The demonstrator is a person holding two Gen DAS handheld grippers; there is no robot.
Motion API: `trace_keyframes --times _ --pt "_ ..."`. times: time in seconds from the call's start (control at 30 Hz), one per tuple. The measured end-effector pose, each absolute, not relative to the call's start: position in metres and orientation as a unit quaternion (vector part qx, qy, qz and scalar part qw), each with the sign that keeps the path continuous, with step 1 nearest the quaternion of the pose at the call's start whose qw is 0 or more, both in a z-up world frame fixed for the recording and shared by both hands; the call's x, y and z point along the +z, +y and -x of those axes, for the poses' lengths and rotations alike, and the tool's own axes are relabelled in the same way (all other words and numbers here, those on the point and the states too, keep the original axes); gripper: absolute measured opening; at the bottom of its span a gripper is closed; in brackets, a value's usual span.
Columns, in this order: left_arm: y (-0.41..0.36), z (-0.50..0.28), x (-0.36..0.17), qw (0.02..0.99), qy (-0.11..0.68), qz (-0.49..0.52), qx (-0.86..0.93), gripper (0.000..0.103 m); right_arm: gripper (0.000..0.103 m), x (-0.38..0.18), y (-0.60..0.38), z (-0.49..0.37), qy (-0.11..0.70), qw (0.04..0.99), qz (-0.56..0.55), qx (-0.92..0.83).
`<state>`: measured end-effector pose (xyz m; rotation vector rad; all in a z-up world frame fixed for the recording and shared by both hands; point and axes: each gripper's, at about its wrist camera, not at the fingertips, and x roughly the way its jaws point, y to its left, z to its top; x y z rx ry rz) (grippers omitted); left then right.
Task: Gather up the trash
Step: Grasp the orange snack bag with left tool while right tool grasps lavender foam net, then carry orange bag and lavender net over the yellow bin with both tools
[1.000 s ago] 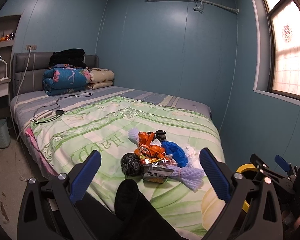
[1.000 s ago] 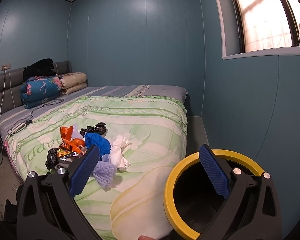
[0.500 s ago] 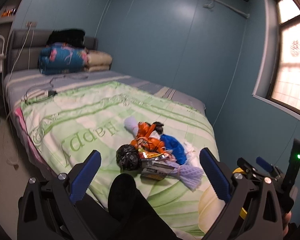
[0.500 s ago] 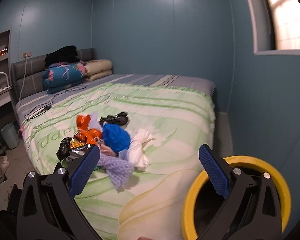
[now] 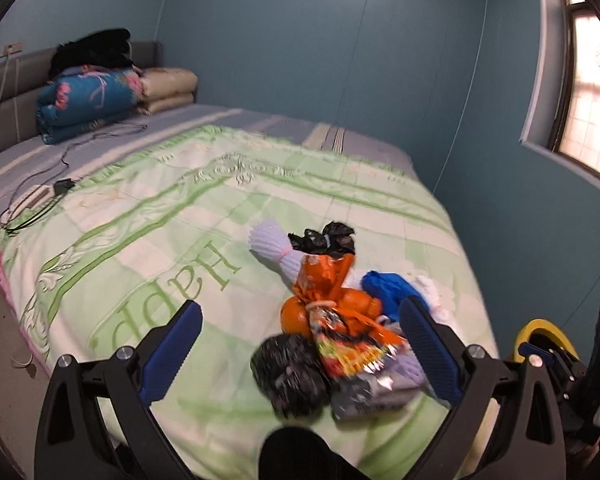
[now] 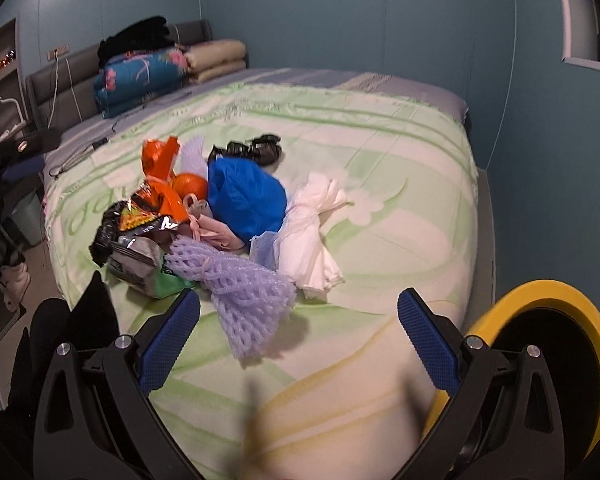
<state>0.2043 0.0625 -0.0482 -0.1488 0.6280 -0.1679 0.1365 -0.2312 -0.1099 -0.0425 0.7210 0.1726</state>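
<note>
A pile of trash lies near the foot of the bed: an orange bag (image 5: 328, 292), a black crumpled bag (image 5: 290, 376), a snack wrapper (image 5: 348, 350), a blue bag (image 6: 246, 196), purple foam net (image 6: 248, 292) and white tissue (image 6: 314, 236). My left gripper (image 5: 300, 352) is open, just above and in front of the black bag and wrapper. My right gripper (image 6: 298, 340) is open, close over the purple net. A yellow-rimmed black bin (image 6: 556, 356) stands at the bed's right side; it also shows in the left wrist view (image 5: 540, 334).
The green patterned bedspread (image 5: 172, 216) covers the bed. Folded quilts (image 5: 88, 100) and dark clothes sit at the headboard. Cables and a charger (image 5: 40, 200) lie on the left part of the bed. A small bin (image 6: 28, 216) stands on the floor left.
Both grippers have moved forward and down toward the trash pile, which now looks much larger. Both stay open and empty.
</note>
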Motion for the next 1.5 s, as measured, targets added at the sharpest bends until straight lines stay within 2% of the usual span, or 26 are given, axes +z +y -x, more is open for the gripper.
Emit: trace_keyframes --times 0.27,0.63,0.7,0.77,0.83,0.93,0.97,1.03,1.23,1.5 --pt "0.054 -0.27 -0.076 0.927 0.355 0.059 -0.109 0.095 0.095 -0.13 -0.222 -0.166 0.39 0.917 0.011 0.086" --pt "0.041 -0.314 -0.102 0.907 0.395 0.055 -0.135 0.095 0.095 -0.143 -0.214 -0.18 0.41 0.906 0.006 0.101" --pt "0.038 -0.319 -0.106 0.904 0.401 0.057 -0.14 0.084 0.094 -0.146 -0.213 -0.182 0.417 0.903 0.003 0.104" --pt "0.034 -0.322 -0.108 0.9 0.406 0.058 -0.147 0.076 0.082 -0.148 -0.213 -0.185 0.42 0.901 0.0 0.104" --pt "0.031 -0.323 -0.11 0.898 0.409 0.057 -0.155 0.064 0.079 -0.149 -0.212 -0.187 0.423 0.9 0.001 0.106" --pt "0.029 -0.322 -0.111 0.894 0.412 0.061 -0.168 0.041 0.066 -0.149 -0.209 -0.184 0.423 0.899 0.006 0.11" --pt "0.028 -0.322 -0.111 0.892 0.412 0.065 -0.173 0.032 0.059 -0.149 -0.209 -0.182 0.421 0.9 0.006 0.112" --pt "0.027 -0.32 -0.109 0.894 0.407 0.067 -0.176 0.025 0.049 -0.147 -0.206 -0.181 0.419 0.9 0.009 0.122" --pt "0.028 -0.311 -0.105 0.896 0.4 0.072 -0.177 0.024 0.02 -0.141 -0.202 -0.172 0.409 0.902 0.012 0.137" --pt "0.047 -0.291 -0.083 0.906 0.37 0.11 -0.175 0.024 0.018 -0.116 -0.22 -0.158 0.393 0.908 -0.023 0.143"
